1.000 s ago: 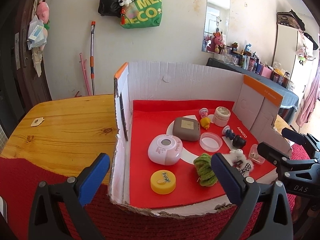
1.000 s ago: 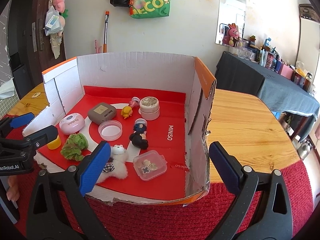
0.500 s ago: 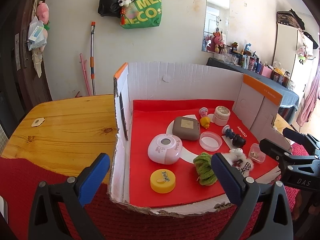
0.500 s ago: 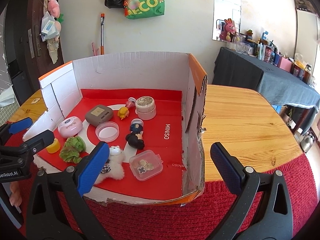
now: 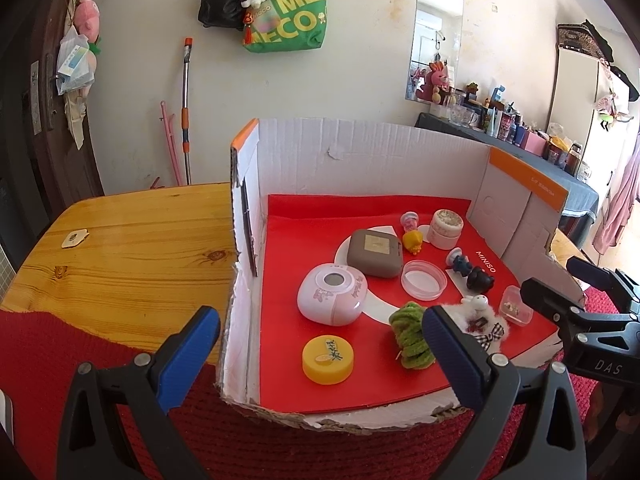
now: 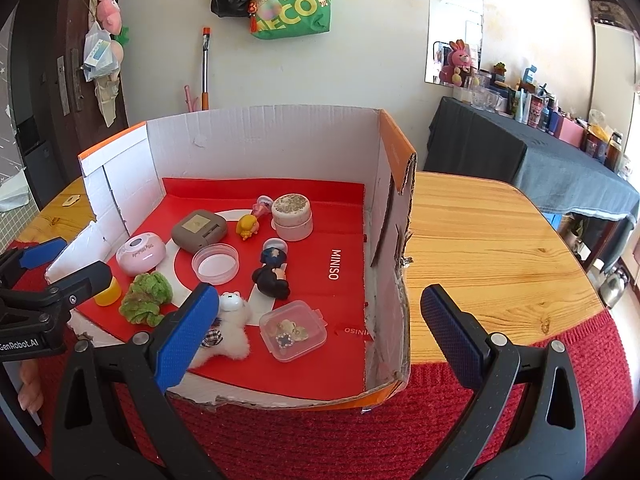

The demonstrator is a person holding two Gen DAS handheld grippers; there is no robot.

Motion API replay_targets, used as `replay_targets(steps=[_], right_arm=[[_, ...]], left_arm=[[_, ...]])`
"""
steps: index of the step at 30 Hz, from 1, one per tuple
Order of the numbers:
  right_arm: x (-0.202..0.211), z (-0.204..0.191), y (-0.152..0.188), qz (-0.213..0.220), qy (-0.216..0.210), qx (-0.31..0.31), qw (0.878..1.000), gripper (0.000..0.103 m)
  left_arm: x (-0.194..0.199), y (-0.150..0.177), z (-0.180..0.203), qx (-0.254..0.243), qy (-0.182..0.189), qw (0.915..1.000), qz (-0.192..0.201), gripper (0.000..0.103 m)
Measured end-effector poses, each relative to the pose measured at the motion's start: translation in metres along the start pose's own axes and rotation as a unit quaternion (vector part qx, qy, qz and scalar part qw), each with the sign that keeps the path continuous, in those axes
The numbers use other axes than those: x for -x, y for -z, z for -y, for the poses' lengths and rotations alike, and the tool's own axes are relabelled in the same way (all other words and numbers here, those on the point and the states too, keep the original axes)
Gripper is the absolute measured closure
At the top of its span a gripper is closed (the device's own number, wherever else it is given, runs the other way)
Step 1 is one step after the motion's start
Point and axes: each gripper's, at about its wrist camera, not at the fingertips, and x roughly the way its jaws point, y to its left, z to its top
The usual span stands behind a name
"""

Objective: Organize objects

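- The left gripper hung wide open and empty at the near edge of the cardboard box, its blue pads straddling the box's near left corner.
- The yellow round tin lay just ahead of those tongs, between the two pads, at about 12 o'clock and slightly right.
- The green scrunchie sat at roughly 1 o'clock from the left tongs, just beside the right pad; whether it touched I could not tell.
- The pink case rested farther in, at 12 o'clock, with the grey case beyond it.
- The right gripper was also released, holding nothing, its pads spread across the box's right wall.
- The small clear box of trinkets lay between its pads, at about 11 o'clock.
- The white plush toy lay partly behind the left pad.
- The black figurine lay on its side at 11 o'clock, deeper in; the clear round lid and cream jar sat farther back.
- The box stood on a wooden table with a red cloth under its near edge.
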Motion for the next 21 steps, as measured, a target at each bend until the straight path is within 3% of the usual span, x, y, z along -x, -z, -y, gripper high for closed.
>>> replay_targets(steps=[21], right_arm=[[-0.0004,0.0008,-0.0009,-0.003,-0.001,0.000,1.000,0.000]], left_arm=[[0.0009,-0.0003,-0.0011,0.001,0.001,1.0000,0.002,0.000]])
